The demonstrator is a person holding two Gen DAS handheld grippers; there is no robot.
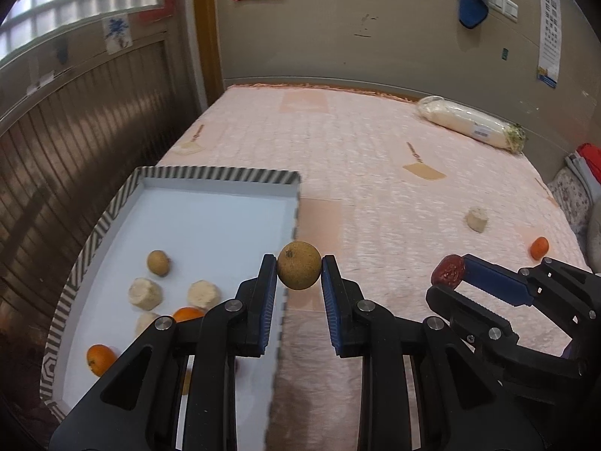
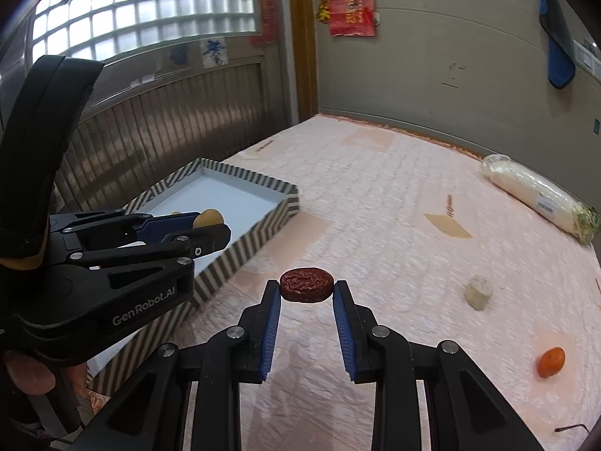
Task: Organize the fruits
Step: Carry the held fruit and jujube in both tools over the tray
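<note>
My left gripper [image 1: 299, 271] is shut on a round brown fruit [image 1: 299, 265] and holds it above the right wall of the striped box [image 1: 210, 173]. The box holds another brown fruit [image 1: 157, 262], two oranges [image 1: 100, 359] and several pale chunks [image 1: 145, 293]. My right gripper [image 2: 307, 290] is shut on a wrinkled red date [image 2: 307, 285] above the pink cover, right of the box [image 2: 263, 233]. The date also shows in the left wrist view [image 1: 447, 271]. An orange [image 2: 551, 361] and a pale chunk [image 2: 478, 291] lie loose on the cover at the right.
A wrapped white radish [image 1: 471, 122] lies at the far right by the wall. The pink quilted cover [image 1: 357, 150] spans the surface. A wooden panel wall [image 1: 75, 131] runs along the left. Folded cloths [image 1: 586, 173] sit at the right edge.
</note>
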